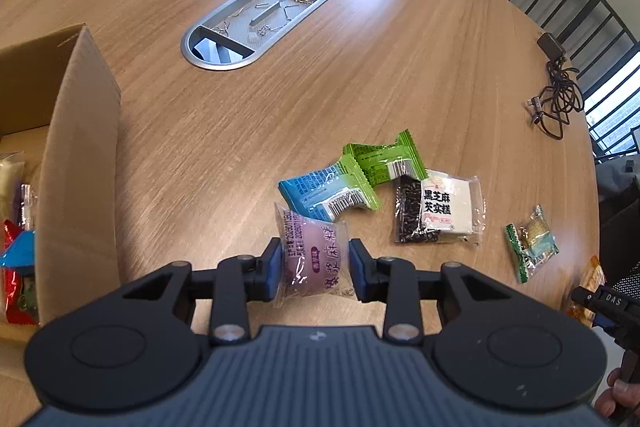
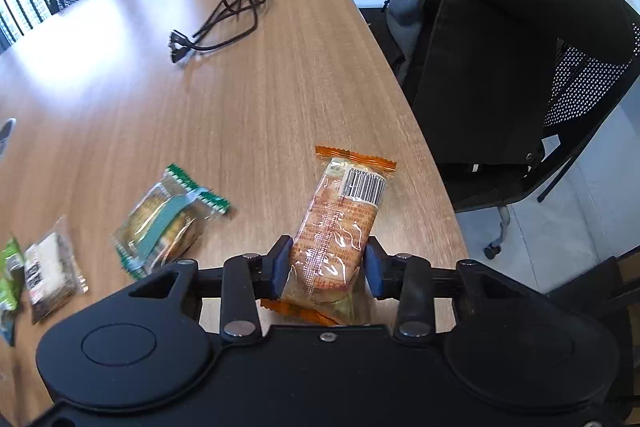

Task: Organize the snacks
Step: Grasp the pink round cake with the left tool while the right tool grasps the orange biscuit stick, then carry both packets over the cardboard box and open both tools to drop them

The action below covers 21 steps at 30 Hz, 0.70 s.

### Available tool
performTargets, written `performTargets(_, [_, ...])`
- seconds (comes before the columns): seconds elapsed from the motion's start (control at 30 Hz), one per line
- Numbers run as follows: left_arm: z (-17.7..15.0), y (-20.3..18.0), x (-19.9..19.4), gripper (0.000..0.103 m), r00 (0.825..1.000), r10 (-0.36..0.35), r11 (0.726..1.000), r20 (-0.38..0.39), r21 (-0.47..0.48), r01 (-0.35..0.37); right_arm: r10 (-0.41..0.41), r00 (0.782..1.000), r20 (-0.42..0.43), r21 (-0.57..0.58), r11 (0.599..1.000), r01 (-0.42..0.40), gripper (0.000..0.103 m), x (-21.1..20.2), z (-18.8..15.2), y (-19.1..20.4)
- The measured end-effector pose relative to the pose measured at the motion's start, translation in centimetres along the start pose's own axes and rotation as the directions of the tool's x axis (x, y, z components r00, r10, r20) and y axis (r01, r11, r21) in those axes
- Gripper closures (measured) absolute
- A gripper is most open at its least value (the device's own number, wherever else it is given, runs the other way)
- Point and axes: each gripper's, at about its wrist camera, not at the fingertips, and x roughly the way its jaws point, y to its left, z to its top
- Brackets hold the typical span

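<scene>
The left gripper [image 1: 313, 264] is clamping a pale purple snack packet [image 1: 310, 259] between its blue pads, clear wrapper with dark print running down it, and it's sitting just above the wooden table [image 1: 248, 115]. A bit past it a blue packet [image 1: 320, 195] is lying under the edge of a green packet [image 1: 386, 163], and next to those a clear packet with a black-and-white cake [image 1: 438, 213] inside. Further right there's a small green-edged packet [image 1: 532, 245] lying on its own.

Over on the right side, the right gripper [image 2: 326, 265] is squeezing an orange-edged packet [image 2: 340, 223], see-through, with a barcode label at the far end, and its near end is resting on the table close to the edge.

Only the left view is showing the cardboard box [image 1: 76, 155] off to the left, with red and blue wrappers already lying inside, plus the oval metal cable tray [image 1: 260, 19] sunk into the middle of the table. Only the right view is giving you the chair [image 2: 532, 75] with a dark bag hanging over it, beside the table. The black charger cable [image 2: 236, 7] is lying at the far end in both views.
</scene>
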Motion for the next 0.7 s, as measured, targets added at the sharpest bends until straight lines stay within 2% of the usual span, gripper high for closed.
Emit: performTargets(0.7, [-2.2, 0.9, -7.0, 0.069, 0.994, -0.014, 0.999, 0.109, -0.047, 0.019, 0.139, 0.987, 0.085, -0.045, 0.99, -0.135, 0.066, -8.7, -1.6, 0.3])
